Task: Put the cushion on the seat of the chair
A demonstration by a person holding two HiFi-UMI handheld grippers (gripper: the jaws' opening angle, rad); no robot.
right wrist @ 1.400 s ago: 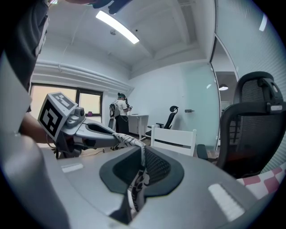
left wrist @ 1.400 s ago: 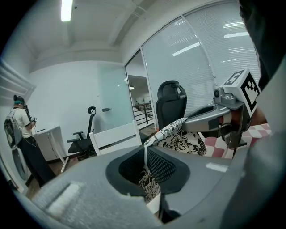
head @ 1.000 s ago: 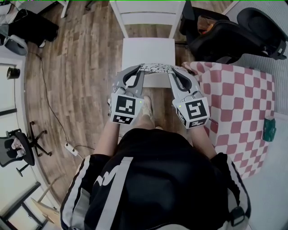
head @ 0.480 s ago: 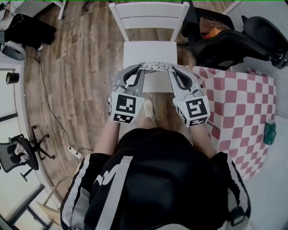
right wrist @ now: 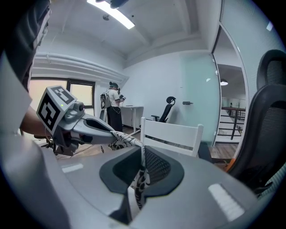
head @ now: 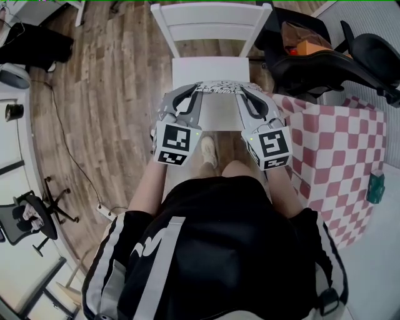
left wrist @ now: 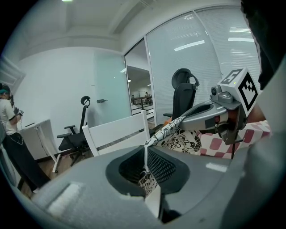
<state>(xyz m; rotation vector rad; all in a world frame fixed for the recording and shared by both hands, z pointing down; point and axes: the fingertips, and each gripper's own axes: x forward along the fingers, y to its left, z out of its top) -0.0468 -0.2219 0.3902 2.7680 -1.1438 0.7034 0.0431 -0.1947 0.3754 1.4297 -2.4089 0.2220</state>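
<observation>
A black-and-white patterned cushion [head: 219, 89] hangs stretched between my two grippers, over the front edge of the white chair's seat [head: 206, 67]. My left gripper [head: 197, 92] is shut on the cushion's left edge, and the fabric [left wrist: 145, 172] shows pinched between its jaws. On the opposite edge my right gripper [head: 242, 92] is shut too, with the cloth [right wrist: 141, 179] caught in its jaws. The chair's backrest [head: 212, 19] stands beyond. In the left gripper view the cushion [left wrist: 181, 139] sags toward the right gripper [left wrist: 210, 112].
A table with a red-and-white checked cloth [head: 340, 150] stands close on the right, with a black office chair [head: 325, 56] behind it. A cable and power strip [head: 100, 206] lie on the wooden floor at left. A person [right wrist: 113, 107] stands far off.
Both grippers have carried the cushion forward toward the chair, so it now sits over the seat's front part. Both grips are unchanged.
</observation>
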